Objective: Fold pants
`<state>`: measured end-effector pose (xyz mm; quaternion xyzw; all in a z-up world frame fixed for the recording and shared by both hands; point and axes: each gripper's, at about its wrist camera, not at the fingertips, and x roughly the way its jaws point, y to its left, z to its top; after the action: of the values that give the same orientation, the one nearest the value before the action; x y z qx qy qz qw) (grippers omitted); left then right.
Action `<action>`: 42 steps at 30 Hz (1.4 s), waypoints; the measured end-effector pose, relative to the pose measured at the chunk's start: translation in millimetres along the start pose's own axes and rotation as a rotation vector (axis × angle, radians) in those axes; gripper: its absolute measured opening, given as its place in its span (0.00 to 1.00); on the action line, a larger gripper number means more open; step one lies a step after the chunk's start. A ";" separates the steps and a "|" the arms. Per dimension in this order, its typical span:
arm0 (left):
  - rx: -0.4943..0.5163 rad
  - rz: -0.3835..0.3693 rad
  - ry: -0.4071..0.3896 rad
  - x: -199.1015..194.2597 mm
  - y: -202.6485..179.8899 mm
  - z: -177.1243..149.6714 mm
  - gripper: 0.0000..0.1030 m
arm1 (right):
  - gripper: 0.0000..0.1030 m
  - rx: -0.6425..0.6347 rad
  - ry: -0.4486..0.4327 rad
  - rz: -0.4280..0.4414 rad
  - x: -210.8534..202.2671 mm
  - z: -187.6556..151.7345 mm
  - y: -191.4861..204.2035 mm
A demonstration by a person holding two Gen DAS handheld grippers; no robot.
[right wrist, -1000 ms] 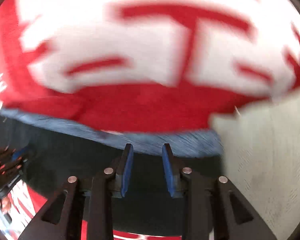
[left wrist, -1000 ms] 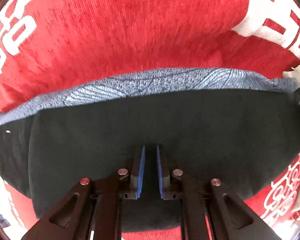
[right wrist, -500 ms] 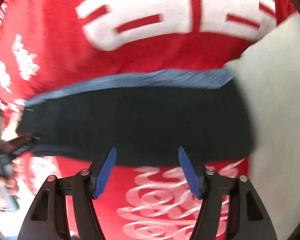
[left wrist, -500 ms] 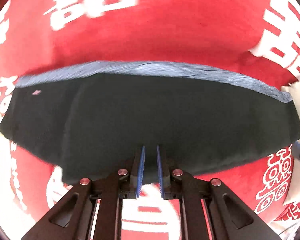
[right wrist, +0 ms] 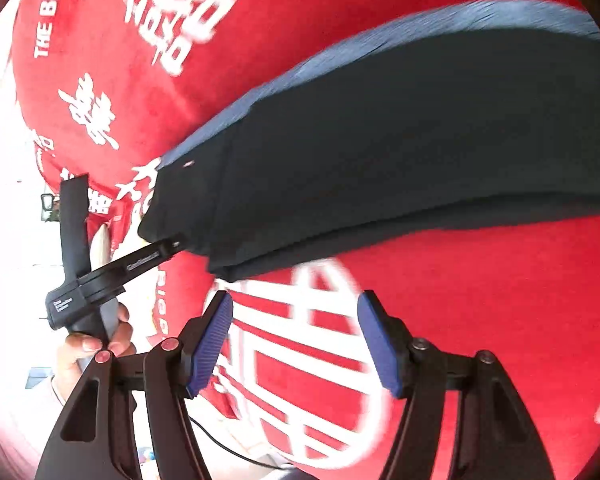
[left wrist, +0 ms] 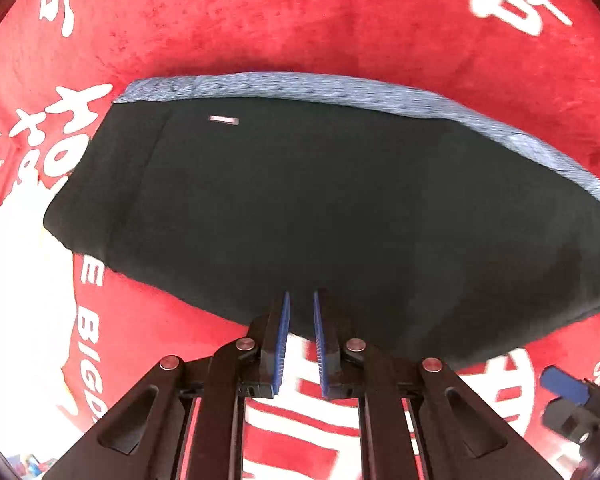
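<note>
The black pants (left wrist: pixel 340 208) lie folded on the red cloth, a blue patterned layer (left wrist: pixel 340 88) showing along their far edge. My left gripper (left wrist: pixel 300 304) is nearly closed, its tips over the pants' near edge with a narrow gap; whether cloth is pinched is hidden. In the right wrist view the pants (right wrist: pixel 400 148) lie ahead and the left gripper (right wrist: pixel 168 252) reaches their left corner. My right gripper (right wrist: pixel 296 320) is open and empty, just short of the pants' near edge.
A red cloth with white lettering (left wrist: pixel 300 12) covers the surface under the pants (right wrist: pixel 480 320). A hand holds the left gripper's handle (right wrist: pixel 92 340). The right gripper's blue pad shows at the lower right of the left wrist view (left wrist: pixel 560 386).
The right gripper let go of the pants, opened wide and drew back. The left gripper pulled back toward the near edge. The pants now lie flat on the cloth.
</note>
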<state>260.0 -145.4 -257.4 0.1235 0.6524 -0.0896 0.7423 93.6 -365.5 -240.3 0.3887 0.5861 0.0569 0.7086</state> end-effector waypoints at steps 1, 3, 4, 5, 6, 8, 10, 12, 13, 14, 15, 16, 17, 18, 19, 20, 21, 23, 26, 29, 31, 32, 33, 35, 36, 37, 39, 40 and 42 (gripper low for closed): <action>0.010 0.005 -0.002 5.2 5.4 2.9 0.13 | 0.67 0.007 0.003 0.003 5.9 0.8 2.2; 0.029 0.001 -0.010 11.9 14.8 10.5 0.13 | 0.67 0.022 0.006 0.008 20.5 -1.1 10.0; 0.038 0.000 -0.016 12.0 18.6 11.1 0.13 | 0.67 0.028 0.004 0.010 27.9 -0.9 13.6; 0.044 0.006 -0.020 14.2 22.1 12.0 0.13 | 0.67 0.031 -0.001 0.010 34.1 -1.5 15.9; 0.050 0.009 -0.022 18.5 25.9 14.2 0.13 | 0.67 0.032 -0.006 0.006 40.1 -1.6 18.5; 0.050 0.002 -0.020 31.1 36.8 19.3 0.13 | 0.65 0.038 -0.011 0.004 47.6 -2.0 21.4; 0.049 -0.013 -0.015 37.5 40.1 19.7 0.13 | 0.59 0.046 -0.021 0.007 52.5 -0.2 25.8; 0.069 -0.010 -0.026 41.1 41.0 19.7 0.13 | 0.52 0.064 -0.033 0.005 54.0 -1.6 25.6; 0.082 -0.005 -0.034 41.9 41.2 19.4 0.13 | 0.48 0.072 -0.034 0.007 60.2 0.1 29.0; 0.088 -0.004 -0.037 46.4 46.9 21.6 0.13 | 0.46 0.085 -0.033 0.011 59.1 -1.4 27.8; 0.087 -0.014 -0.043 44.5 49.3 21.3 0.13 | 0.43 0.105 -0.033 0.028 55.5 -4.8 25.8; 0.083 -0.026 -0.048 39.3 47.7 19.0 0.13 | 0.43 0.116 -0.038 0.041 52.2 -7.1 25.9; 0.078 -0.033 -0.053 26.5 36.8 12.0 0.13 | 0.42 0.125 -0.044 0.048 48.1 -10.7 26.4; 0.076 -0.035 -0.057 26.1 38.8 12.3 0.13 | 0.42 0.122 -0.046 0.045 45.8 -12.6 27.8; 0.076 -0.033 -0.054 26.1 38.7 11.9 0.13 | 0.42 0.116 -0.046 0.044 46.0 -12.2 29.8; 0.074 -0.034 -0.048 28.5 40.6 13.1 0.13 | 0.42 0.113 -0.044 0.042 48.2 -10.3 31.0; 0.070 -0.034 -0.042 31.2 41.9 13.6 0.13 | 0.42 0.114 -0.043 0.043 52.5 -6.8 32.0; 0.072 -0.030 -0.043 34.3 41.9 13.6 0.13 | 0.42 0.126 -0.044 0.050 61.3 0.8 32.5; 0.096 -0.009 -0.050 37.0 36.4 9.2 0.13 | 0.33 0.164 -0.045 0.052 71.3 10.8 31.6; 0.105 -0.008 -0.053 33.3 38.6 7.2 0.13 | 0.08 0.156 -0.046 0.035 68.2 16.1 37.3; 0.102 -0.016 -0.064 26.5 41.7 4.2 0.13 | 0.08 0.097 -0.055 0.012 59.7 14.2 47.9; 0.102 -0.013 -0.066 25.4 45.0 2.2 0.13 | 0.07 0.064 -0.055 -0.003 55.2 10.6 53.7; 0.102 -0.009 -0.061 27.6 47.7 1.0 0.13 | 0.07 0.052 -0.049 -0.010 53.8 6.9 55.2; 0.099 -0.007 -0.043 35.7 51.4 -0.2 0.13 | 0.06 0.065 -0.016 -0.031 60.0 -1.2 49.6; 0.094 -0.011 -0.041 40.3 52.6 -0.3 0.13 | 0.06 0.075 -0.002 -0.039 63.9 -4.1 46.1; 0.093 -0.008 -0.047 41.3 51.7 0.1 0.13 | 0.05 0.091 0.033 -0.048 71.0 -9.3 40.1; 0.098 0.008 -0.050 42.1 48.5 0.6 0.13 | 0.06 0.095 0.068 -0.065 73.4 -16.4 36.4; 0.106 0.018 -0.051 41.6 45.3 0.1 0.13 | 0.07 0.080 0.070 -0.069 69.8 -18.5 37.4; 0.114 0.028 -0.053 40.9 41.5 -0.3 0.13 | 0.07 0.034 0.065 -0.102 59.9 -19.0 42.6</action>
<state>277.3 -104.6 -295.2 0.1722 0.6246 -0.1196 0.7523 111.3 -294.8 -261.3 0.3685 0.6286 0.0234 0.6845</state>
